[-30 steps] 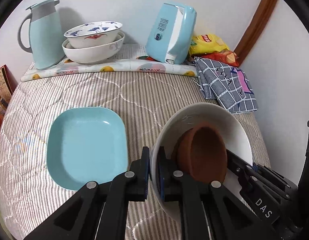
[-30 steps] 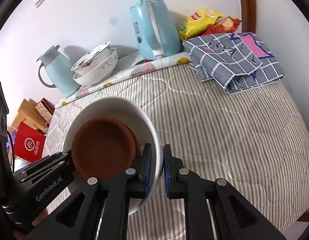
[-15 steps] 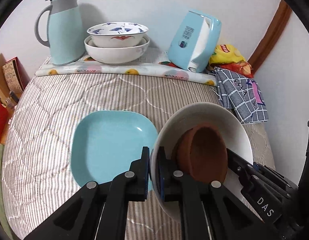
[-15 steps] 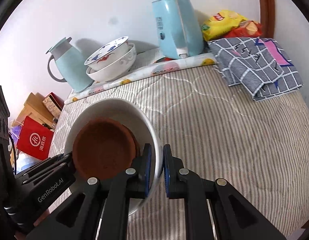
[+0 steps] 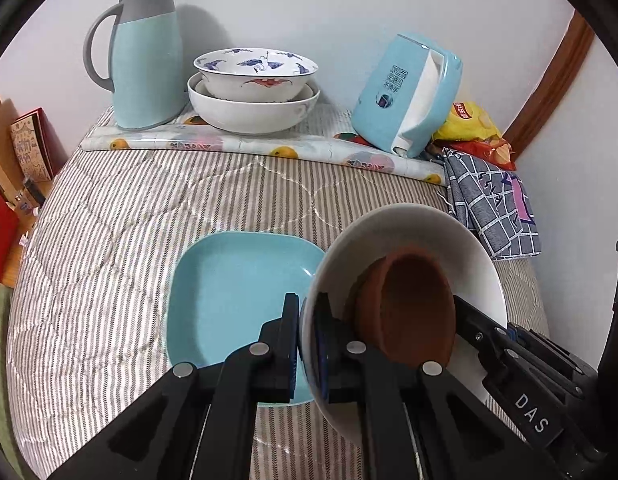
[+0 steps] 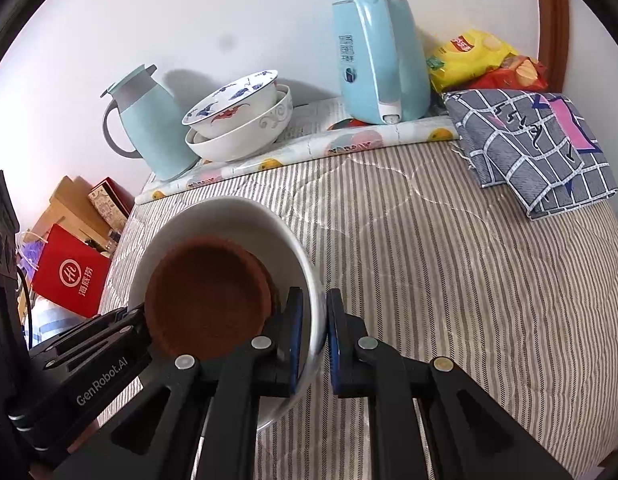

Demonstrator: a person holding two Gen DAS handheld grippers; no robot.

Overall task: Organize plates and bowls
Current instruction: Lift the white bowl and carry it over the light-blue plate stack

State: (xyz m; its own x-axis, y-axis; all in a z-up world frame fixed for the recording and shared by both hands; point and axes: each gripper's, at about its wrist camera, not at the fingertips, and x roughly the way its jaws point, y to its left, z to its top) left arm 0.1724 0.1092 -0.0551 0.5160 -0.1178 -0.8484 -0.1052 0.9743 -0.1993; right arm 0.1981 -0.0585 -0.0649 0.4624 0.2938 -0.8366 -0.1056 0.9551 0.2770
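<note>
Both grippers hold one white bowl (image 5: 409, 232) with a small brown bowl (image 5: 413, 304) inside it. My left gripper (image 5: 307, 344) is shut on the white bowl's left rim. My right gripper (image 6: 312, 340) is shut on its right rim (image 6: 309, 280); the brown bowl (image 6: 209, 296) shows there too. The bowl hangs tilted above the striped bedcover, partly over the right edge of a light blue square plate (image 5: 237, 288). Two stacked white bowls (image 5: 253, 88) stand at the back, the top one with blue and red patterns; they also show in the right wrist view (image 6: 241, 120).
A light blue jug (image 5: 145, 56) stands left of the stacked bowls, a light blue kettle (image 5: 405, 96) to their right, on a fruit-print mat (image 5: 269, 148). Snack bags (image 5: 473, 128) and a grey checked cloth (image 5: 493, 204) lie at the right. Boxes and a red bag (image 6: 69, 276) sit beyond the left edge.
Both grippers have carried the white bowl with the brown bowl to the left and forward; it now overlaps the blue plate's right edge. Both grips are unchanged.
</note>
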